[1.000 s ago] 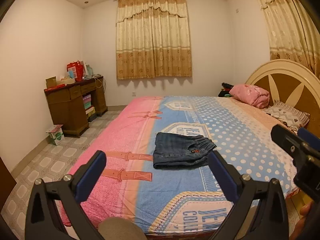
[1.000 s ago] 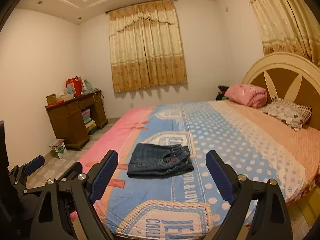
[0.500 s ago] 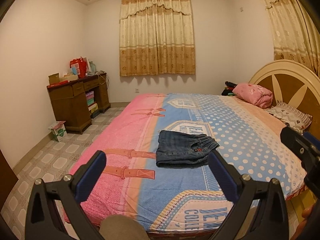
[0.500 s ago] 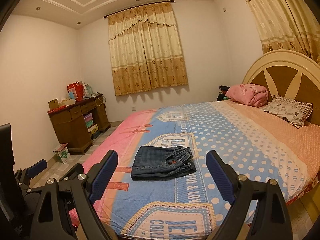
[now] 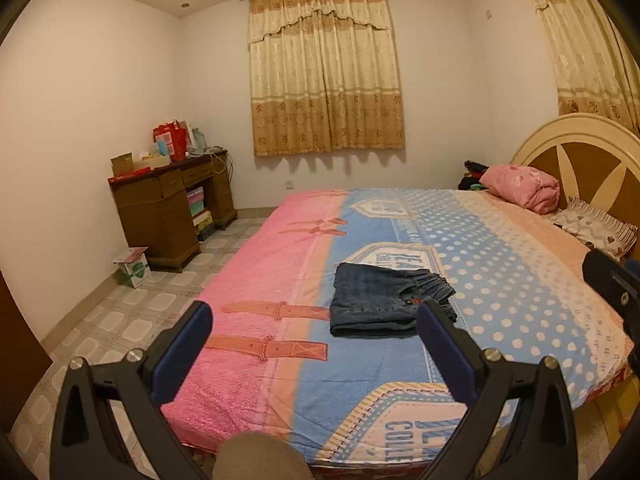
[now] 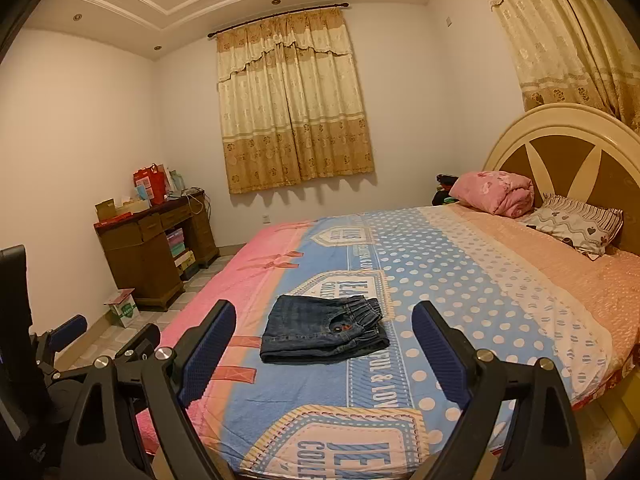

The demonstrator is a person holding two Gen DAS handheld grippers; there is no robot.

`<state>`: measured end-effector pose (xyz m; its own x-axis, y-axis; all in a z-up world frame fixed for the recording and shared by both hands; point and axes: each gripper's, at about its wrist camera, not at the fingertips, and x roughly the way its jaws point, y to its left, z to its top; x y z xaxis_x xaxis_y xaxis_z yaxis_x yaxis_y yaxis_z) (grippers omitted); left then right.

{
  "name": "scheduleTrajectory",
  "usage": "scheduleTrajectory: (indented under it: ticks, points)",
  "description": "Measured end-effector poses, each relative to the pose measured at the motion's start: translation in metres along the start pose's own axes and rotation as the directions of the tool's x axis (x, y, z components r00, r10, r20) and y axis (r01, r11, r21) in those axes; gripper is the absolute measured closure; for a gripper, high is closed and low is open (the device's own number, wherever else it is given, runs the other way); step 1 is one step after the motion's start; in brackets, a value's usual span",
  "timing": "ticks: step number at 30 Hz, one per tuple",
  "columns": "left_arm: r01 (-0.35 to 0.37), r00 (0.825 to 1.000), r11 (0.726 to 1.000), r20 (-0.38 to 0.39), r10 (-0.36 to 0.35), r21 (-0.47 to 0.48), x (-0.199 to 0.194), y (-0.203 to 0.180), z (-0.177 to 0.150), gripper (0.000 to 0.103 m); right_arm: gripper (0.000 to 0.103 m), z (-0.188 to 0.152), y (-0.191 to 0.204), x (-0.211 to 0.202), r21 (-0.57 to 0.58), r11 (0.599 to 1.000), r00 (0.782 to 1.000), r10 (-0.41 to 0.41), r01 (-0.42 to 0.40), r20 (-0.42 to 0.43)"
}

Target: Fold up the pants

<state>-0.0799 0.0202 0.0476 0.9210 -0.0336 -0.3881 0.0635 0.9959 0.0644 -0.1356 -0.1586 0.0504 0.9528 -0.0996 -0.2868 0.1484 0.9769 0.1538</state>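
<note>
A pair of dark blue denim pants (image 5: 384,301) lies folded into a compact rectangle on the bed's blue and pink cover (image 5: 500,280), waistband to the right. It also shows in the right wrist view (image 6: 324,330). My left gripper (image 5: 314,334) is open and empty, held back from the bed's near edge, well short of the pants. My right gripper (image 6: 323,336) is open and empty too, also back from the bed. The right gripper's body shows at the right edge of the left wrist view (image 5: 612,280).
A pink rolled blanket (image 6: 496,192) and a patterned pillow (image 6: 576,226) lie by the headboard (image 6: 568,148). A brown desk (image 5: 168,204) with boxes stands at the left wall. A small carton (image 5: 134,267) sits on the tiled floor.
Both grippers have drawn back and risen away from the bed, so the folded pants look smaller and farther off. The pants have not moved. Both grippers stay open.
</note>
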Motion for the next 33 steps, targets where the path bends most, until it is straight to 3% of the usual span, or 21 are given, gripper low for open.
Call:
scheduleTrajectory:
  ticks: [33]
  points:
    - [0.018,0.999,1.000,-0.032,-0.018,-0.008,0.0005,-0.0030,-0.0050,0.000,0.012,0.0011,-0.0091,-0.0001,0.015,1.000,1.000,0.006,-0.005,-0.016]
